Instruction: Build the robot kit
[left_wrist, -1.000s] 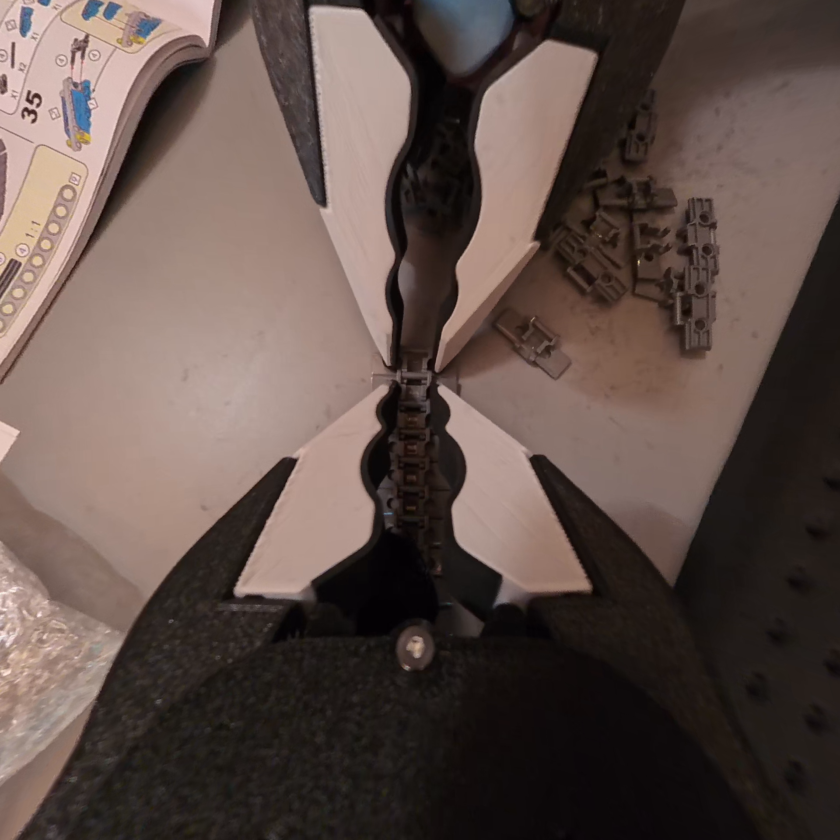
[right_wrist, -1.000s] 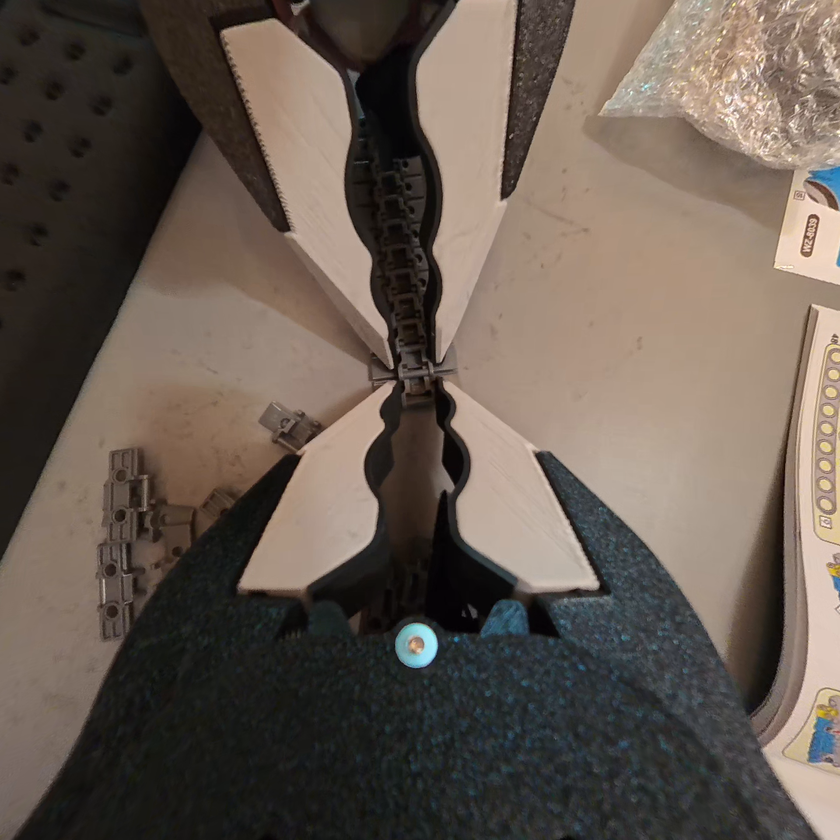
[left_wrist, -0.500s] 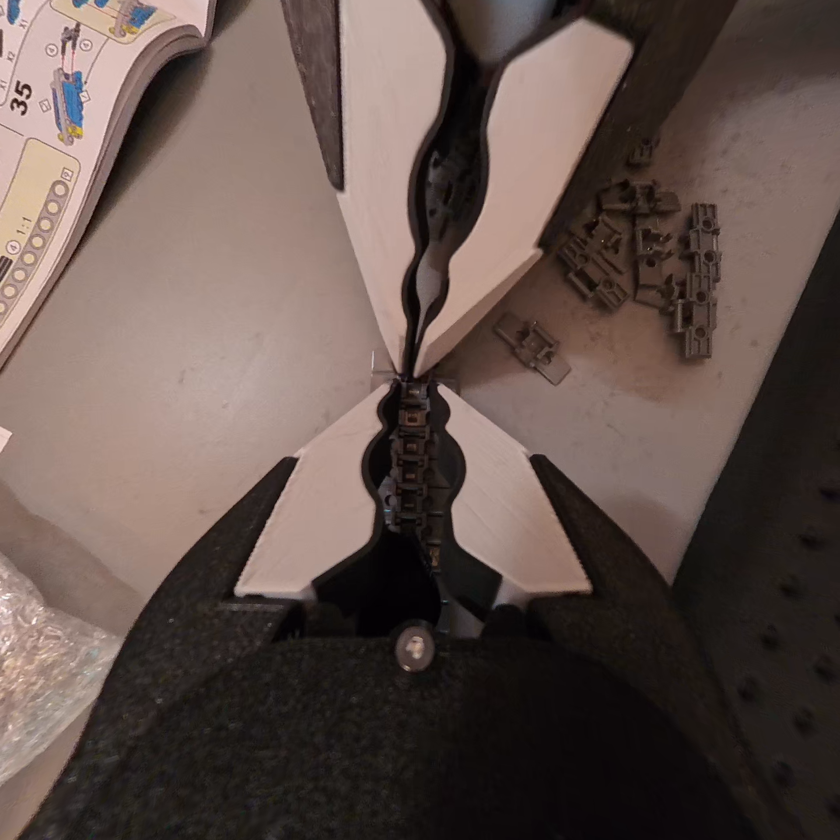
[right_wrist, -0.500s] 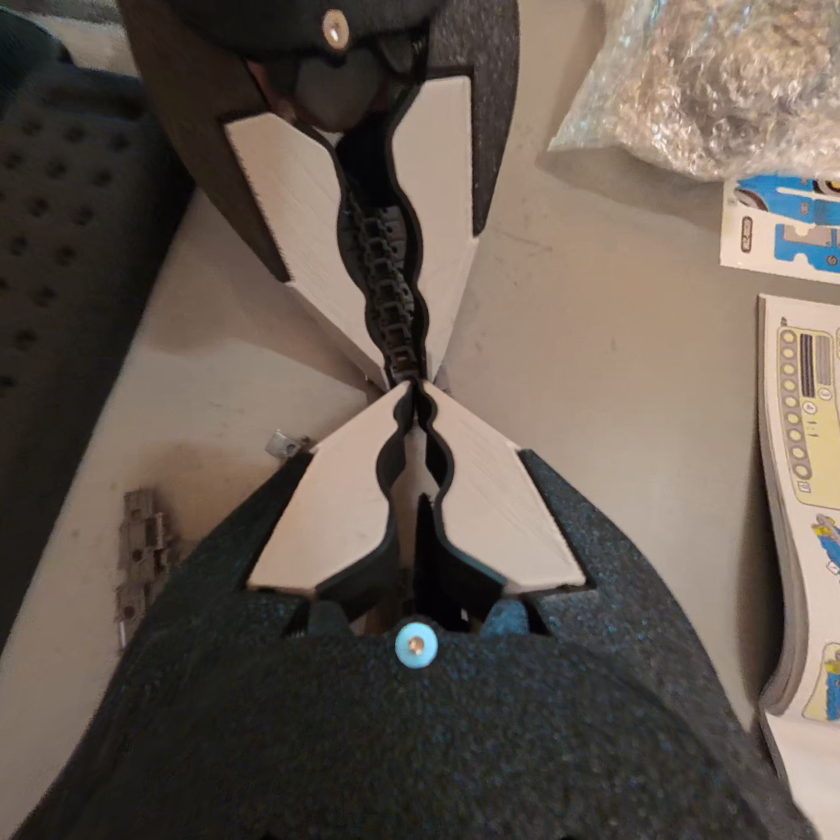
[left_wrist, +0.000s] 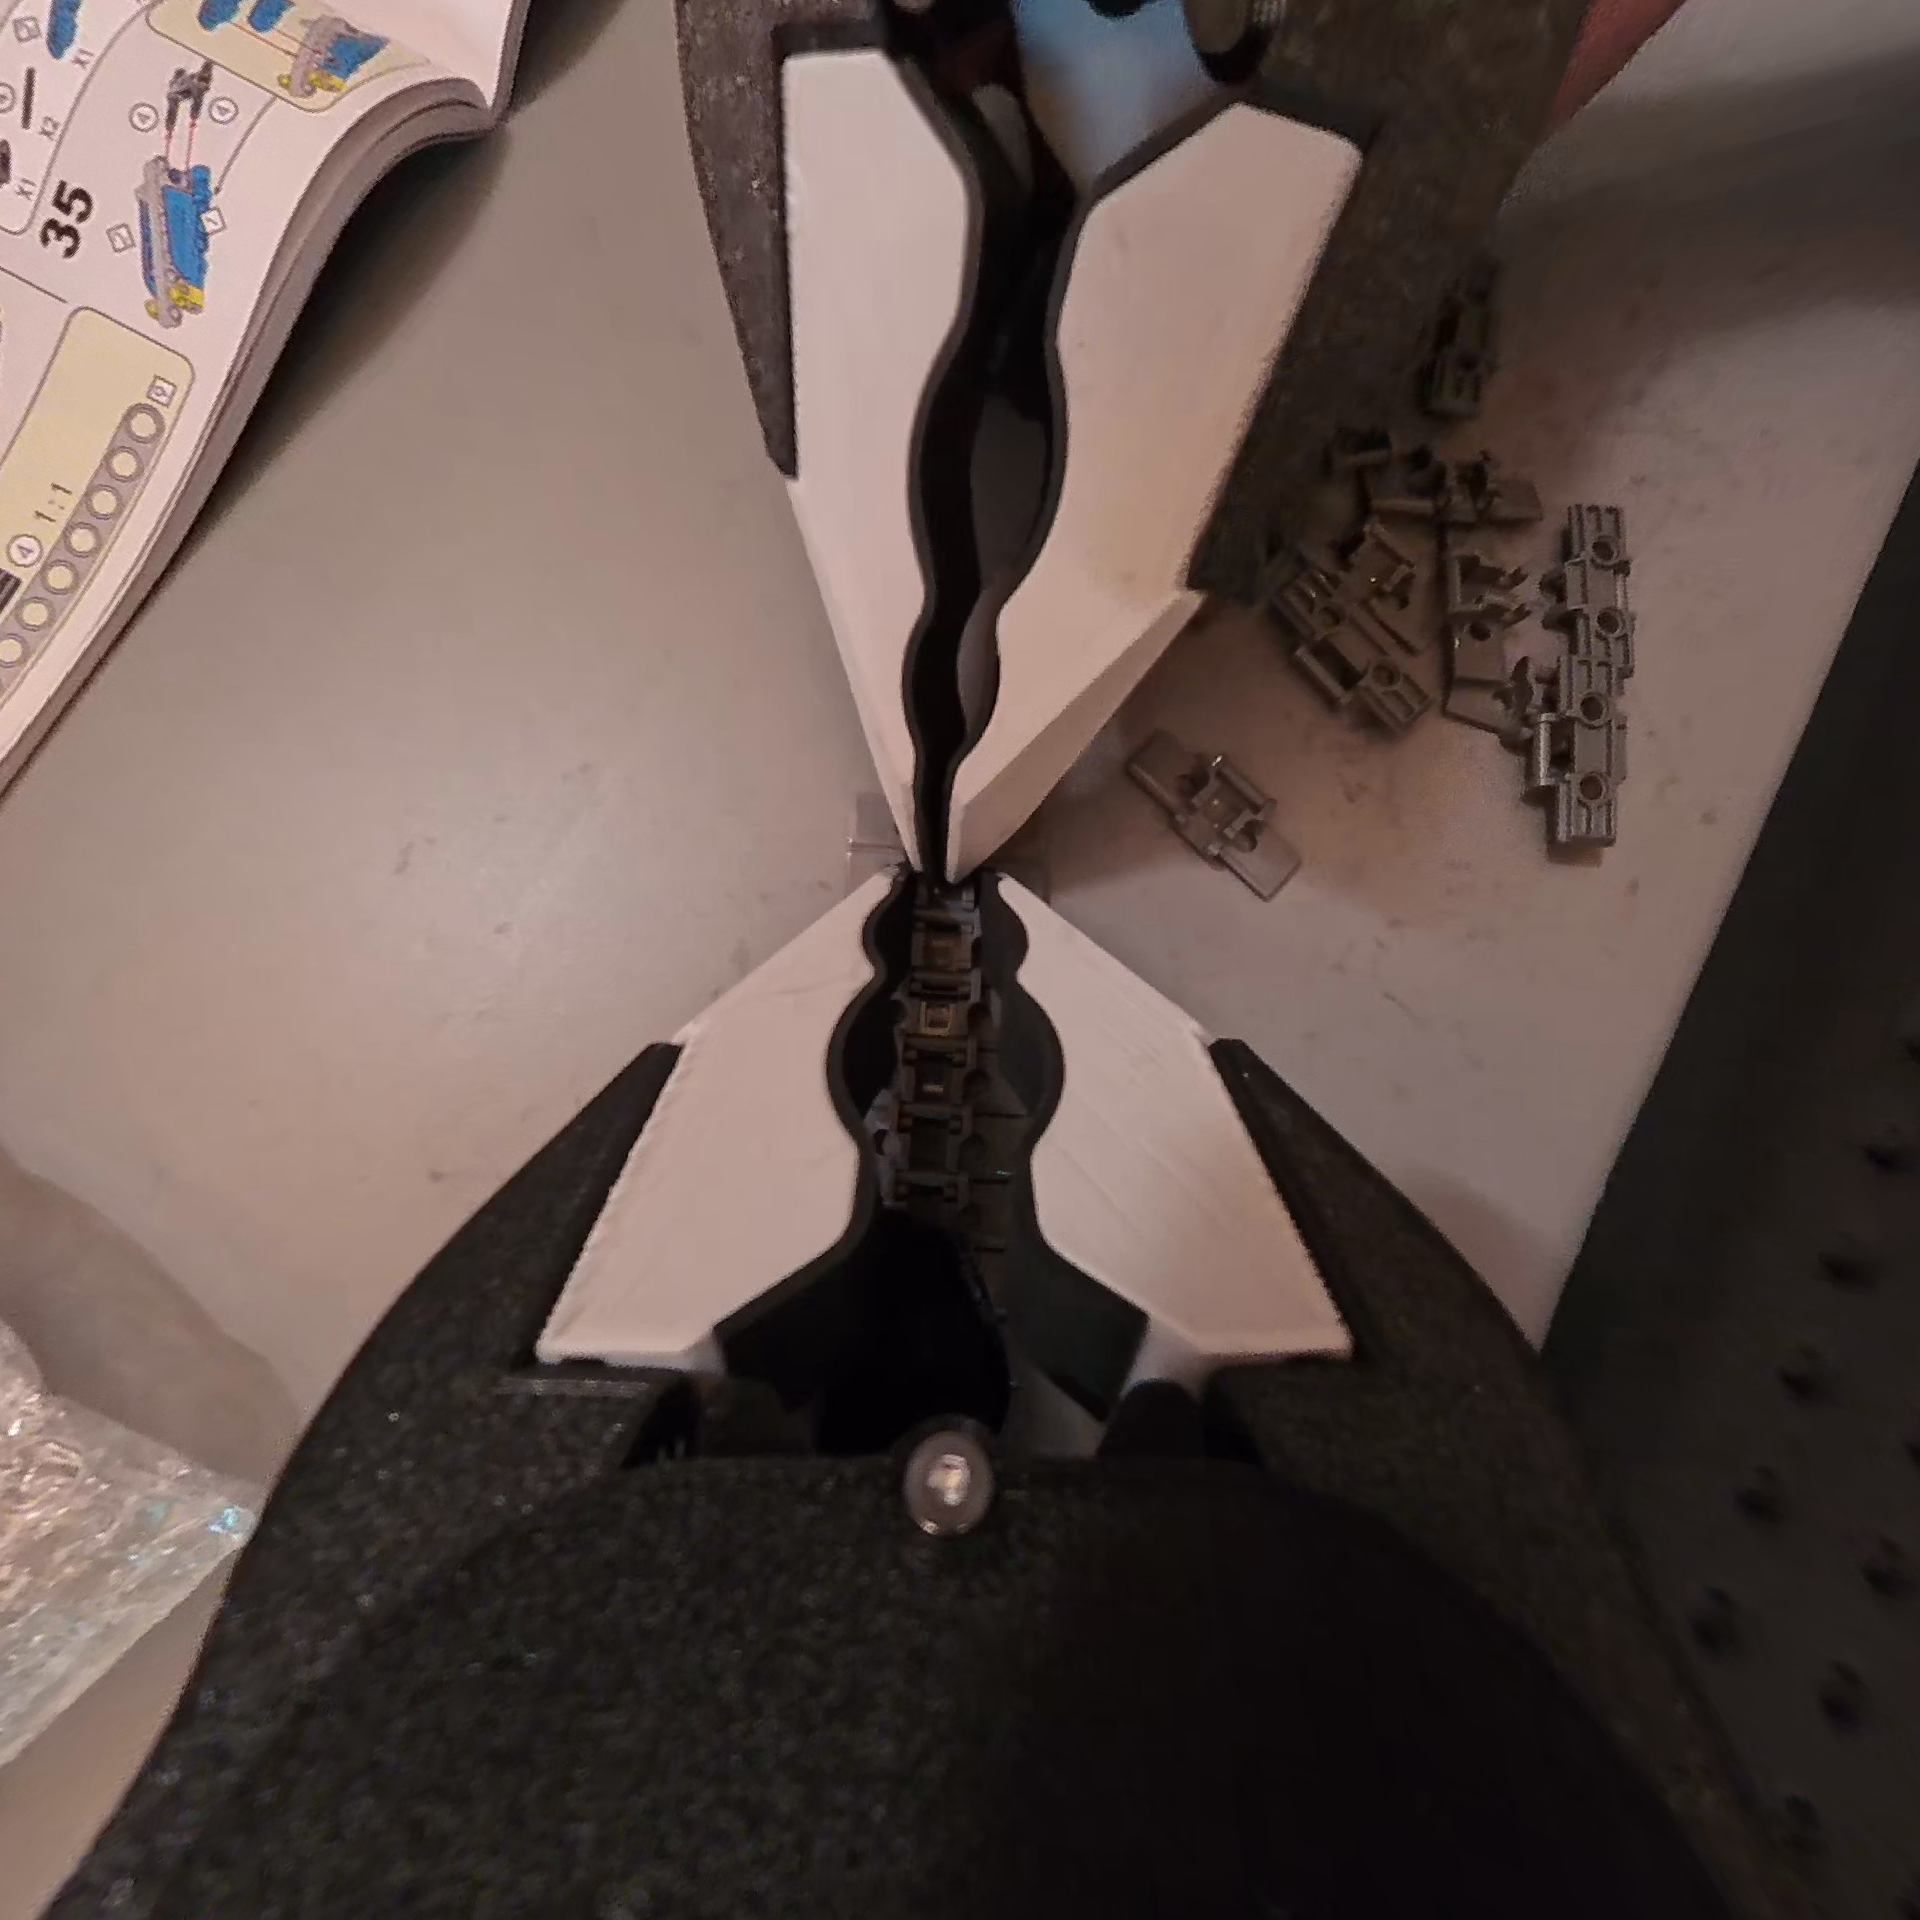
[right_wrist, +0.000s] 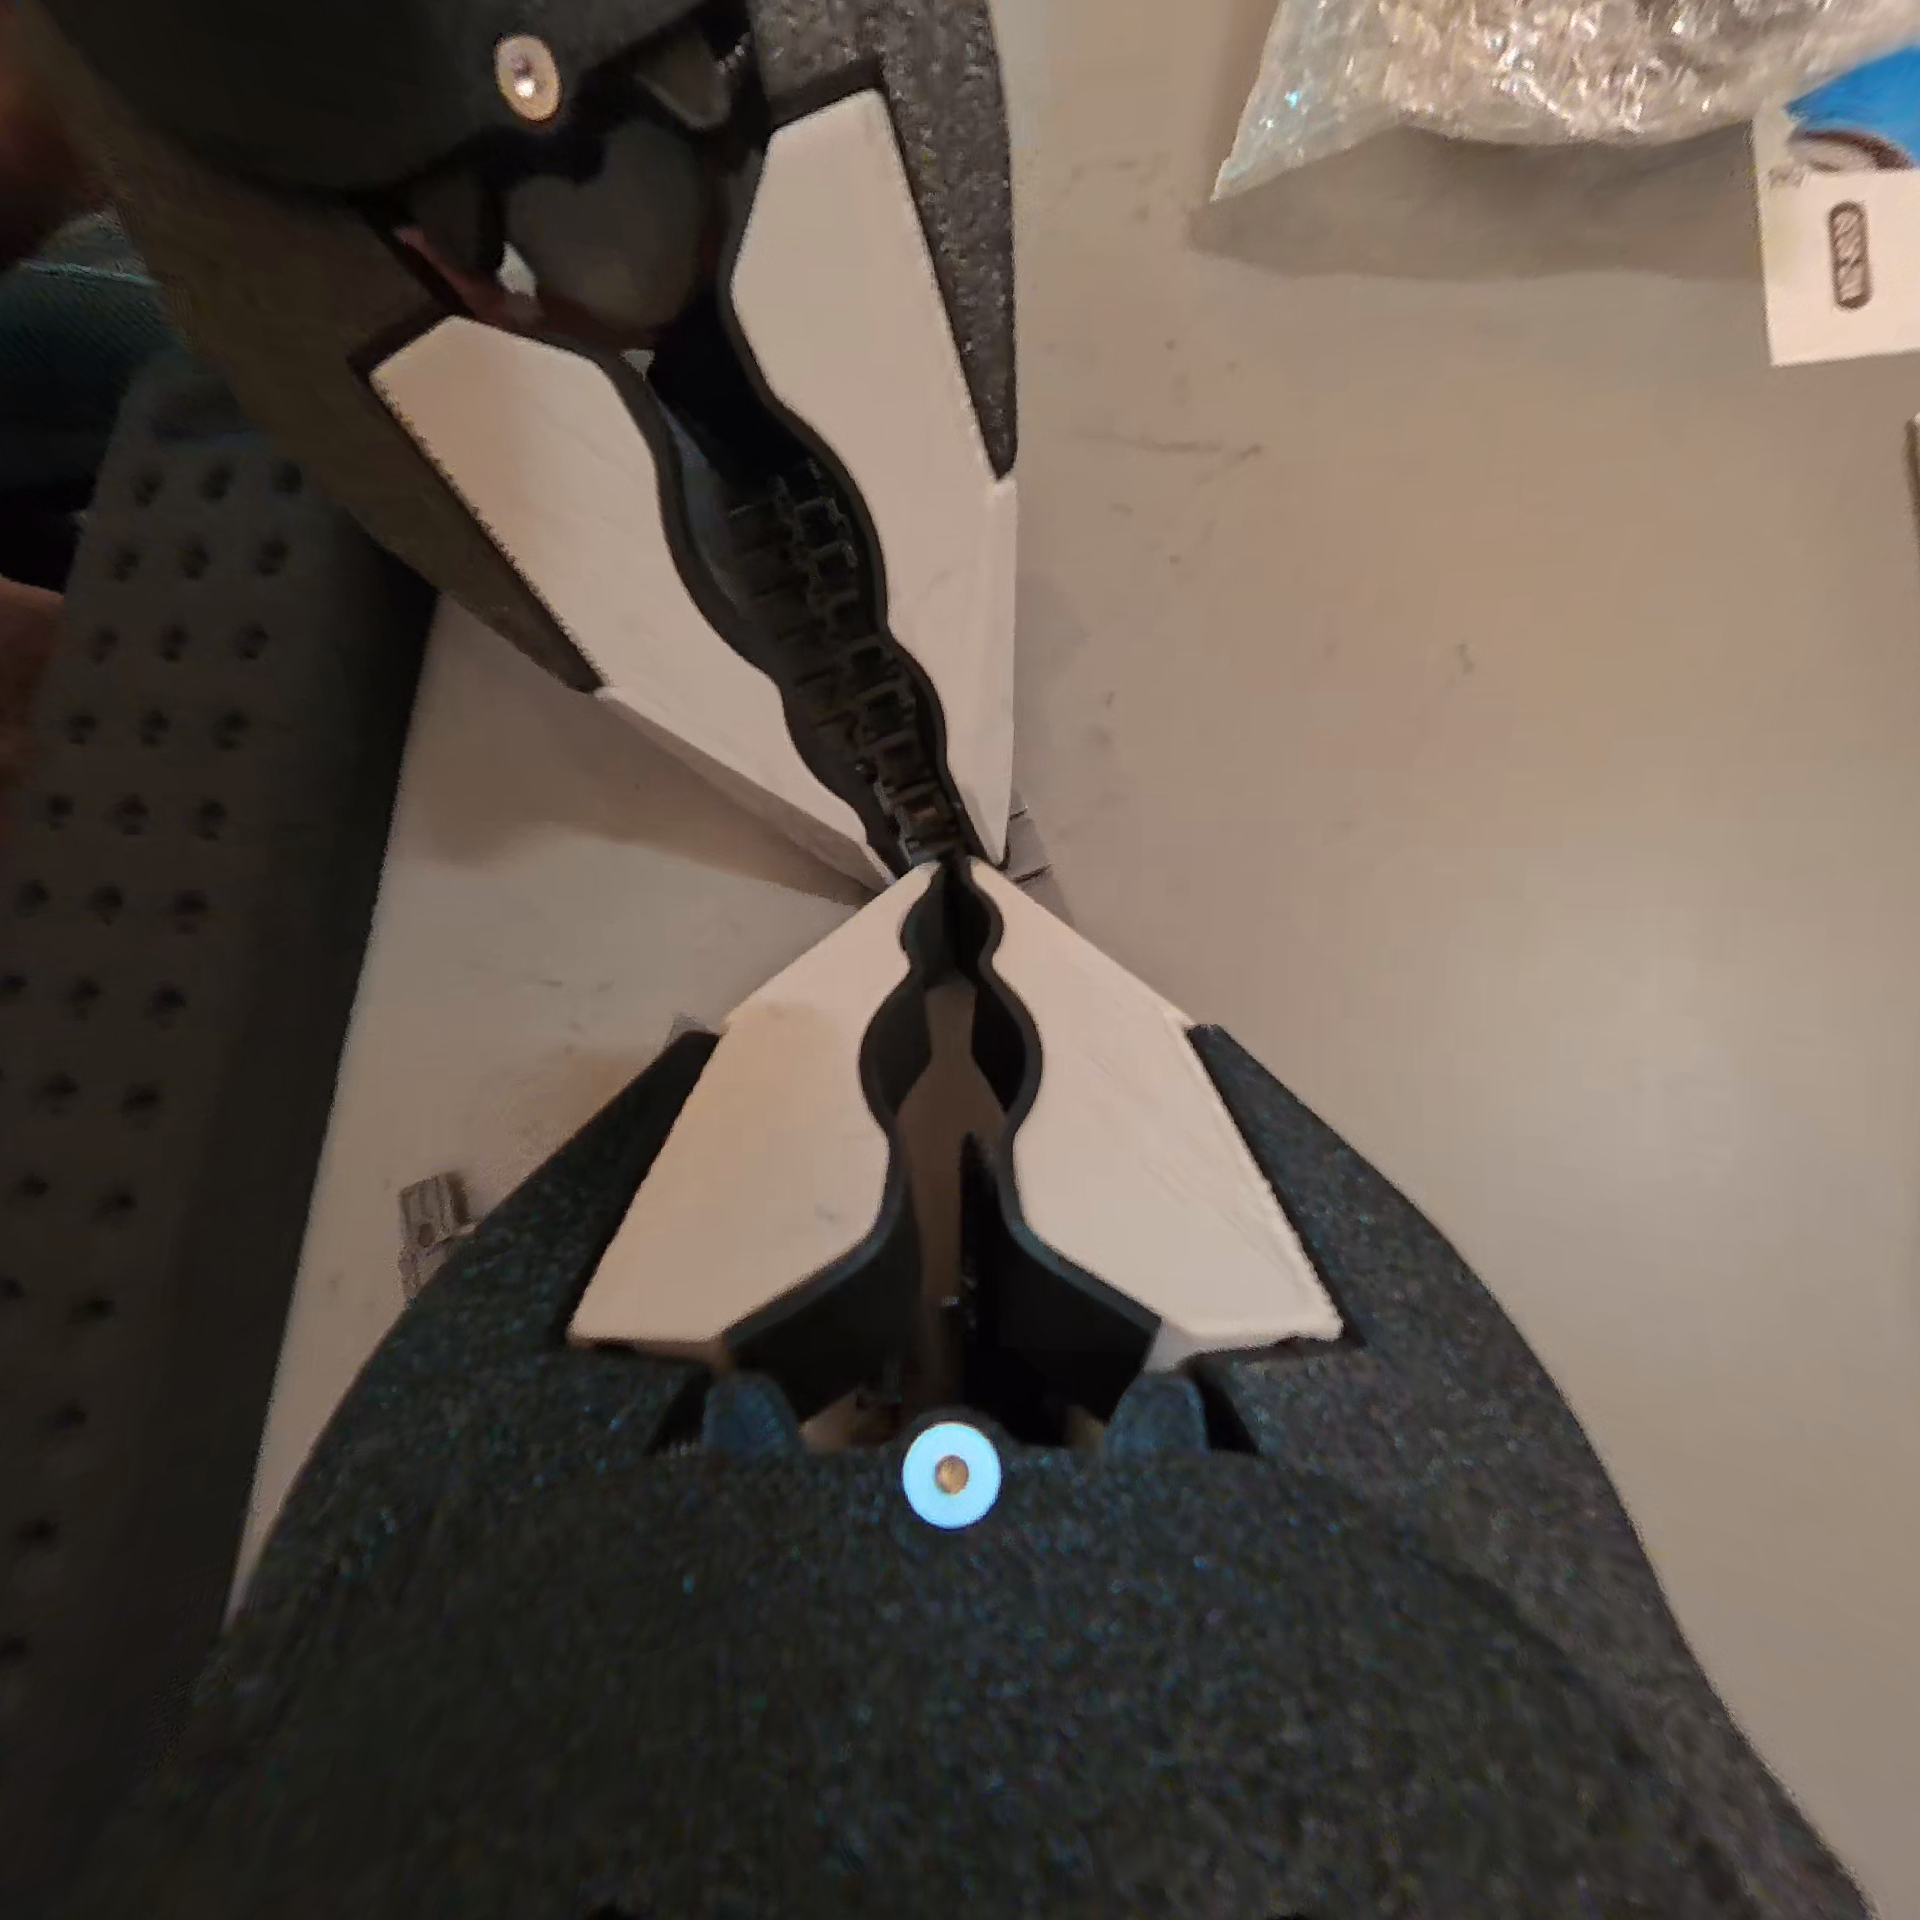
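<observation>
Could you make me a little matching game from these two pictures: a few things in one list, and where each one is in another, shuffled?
Things:
1. chain of grey track links
2. pile of loose grey links
3. open instruction booklet
4. crinkled clear plastic bag

Places:
A. top right corner of the right wrist view
B. gripped between the fingers of the left gripper
C. top left corner of the left wrist view
D. lying on the table, to the right of the right gripper in the left wrist view

Pairs: 1-B, 2-D, 3-C, 4-A
</observation>
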